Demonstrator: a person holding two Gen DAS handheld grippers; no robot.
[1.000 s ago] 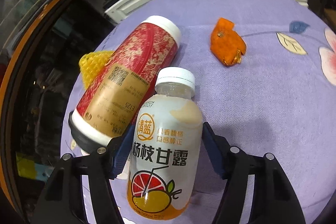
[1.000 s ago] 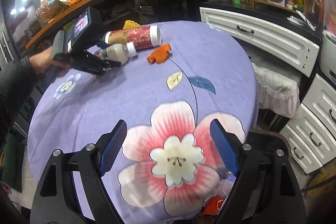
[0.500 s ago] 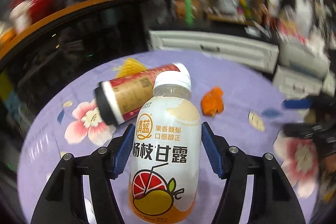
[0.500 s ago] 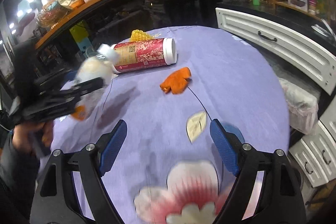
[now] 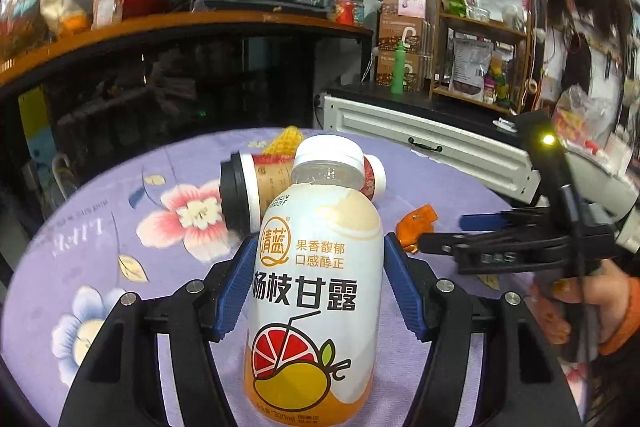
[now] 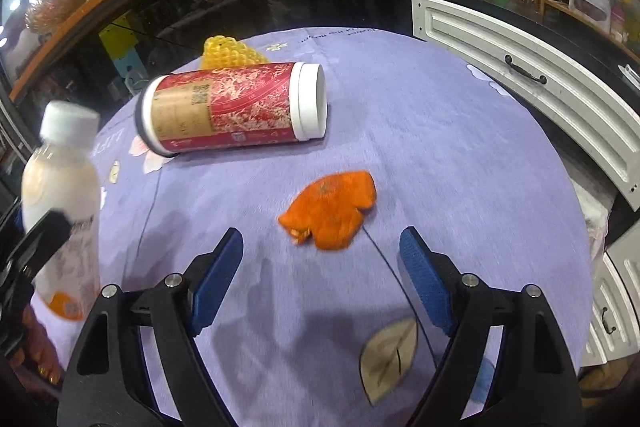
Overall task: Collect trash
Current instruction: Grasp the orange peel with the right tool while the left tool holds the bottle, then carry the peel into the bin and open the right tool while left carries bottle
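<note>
Over on the left, the left gripper (image 5: 316,287) had its blue pads clamped on the drink bottle (image 5: 316,267), one pad on each side of the label, cap pointing up and away. It looked lifted clear of the lilac tablecloth (image 6: 440,147), held upright, probably so it could be carried off as one piece of rubbish without rolling. In the right wrist view that same bottle stood at the left edge, a dark finger across its lower half.

Moving along, the red canister (image 6: 236,107) lay on its side near the far edge of the table, white lid to the right, dark base to the left. A yellow foam net (image 6: 228,51) peeked out just behind it. Both sat untouched, waiting their turn by the look of it.

Next, the orange peel (image 6: 332,211) lay flat on the cloth, well apart from the canister and nearer the camera. The right gripper (image 6: 320,267) hung above the cloth with its jaws wide apart and nothing between them, the peel just ahead of the tips. That line-up suggested the peel was its target, and a thin, limp scrap like that would want a low, close pinch.

On the far right, white drawers (image 6: 520,67) ran alongside the table.
</note>
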